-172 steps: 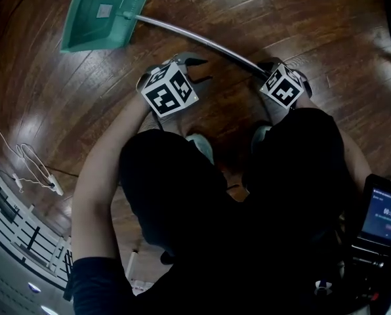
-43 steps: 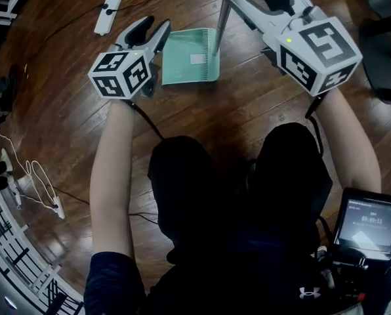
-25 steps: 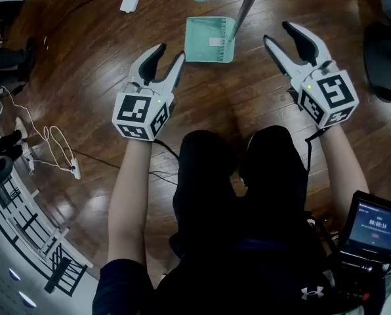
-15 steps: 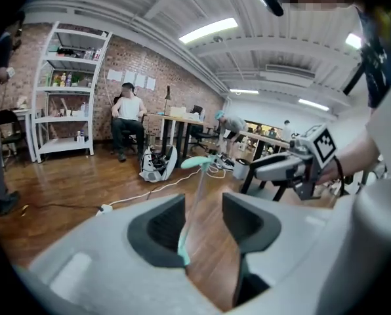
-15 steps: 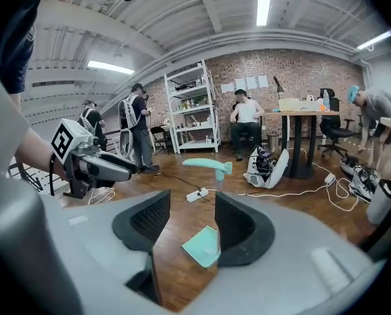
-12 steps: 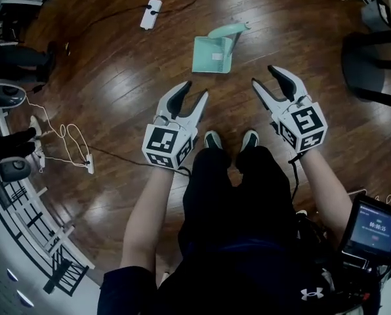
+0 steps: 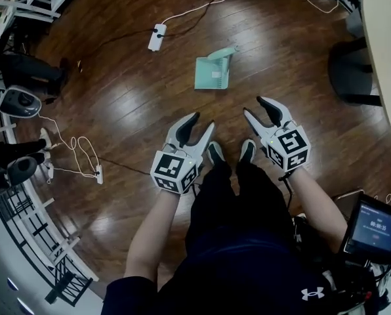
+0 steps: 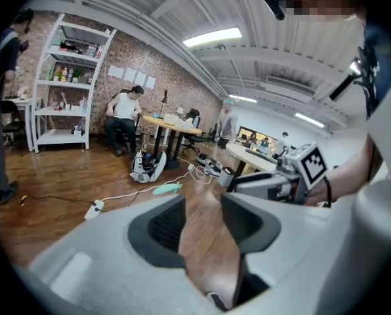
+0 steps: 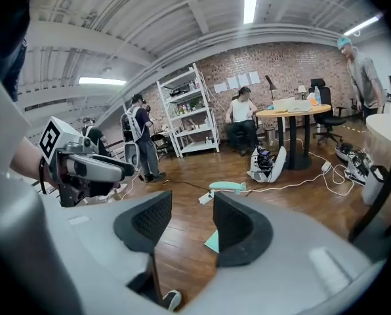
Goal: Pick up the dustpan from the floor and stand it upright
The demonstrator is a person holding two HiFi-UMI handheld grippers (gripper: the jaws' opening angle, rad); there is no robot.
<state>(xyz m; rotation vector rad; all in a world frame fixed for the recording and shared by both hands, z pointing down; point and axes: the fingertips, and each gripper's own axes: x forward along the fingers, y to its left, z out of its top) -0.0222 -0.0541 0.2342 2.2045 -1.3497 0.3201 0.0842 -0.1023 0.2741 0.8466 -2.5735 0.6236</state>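
R gripper (image 7: 256, 107) closing slightly, empty; dustpan (image 7: 212, 75) upright, farther off now.

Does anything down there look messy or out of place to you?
Nothing is spilled or broken. The green dustpan stands upright by itself on the wooden floor. A white power strip and its cable trail loose across the floor beyond it, a possible tripping risk.
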